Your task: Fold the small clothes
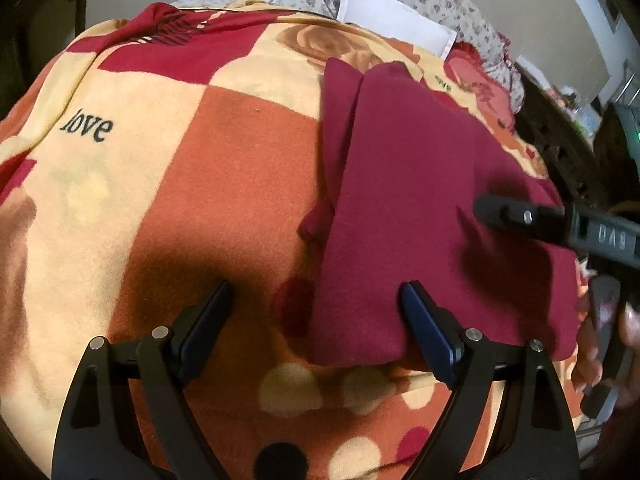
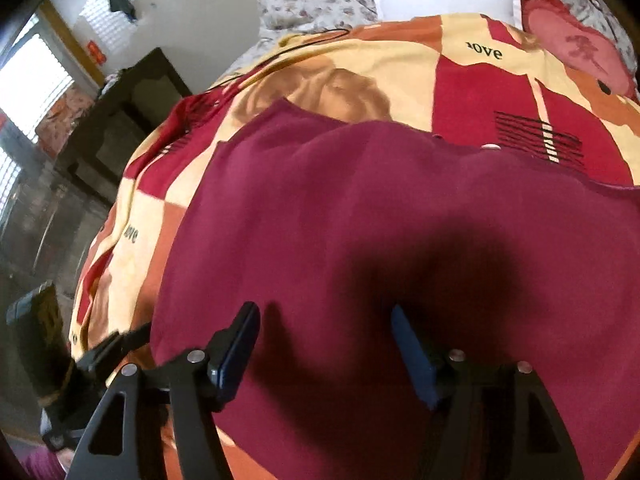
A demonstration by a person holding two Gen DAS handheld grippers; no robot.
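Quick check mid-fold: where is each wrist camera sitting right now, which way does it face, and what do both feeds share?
Left wrist: sits behind the open left hand-held gripper, facing up the bed at the maroon garment's left edge; the right hand-held gripper and fingers show at right.
Right wrist: sits behind the open right hand-held gripper, over the garment's middle; part of the left unit shows at lower left.
Shared: garment, patterned blanket, white pillow.

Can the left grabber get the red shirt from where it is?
Probably yes. The left gripper is open, right at the near edge of the shirt, which lies flat on the blanket. Nothing sits between them; the right gripper hovers off to the side.
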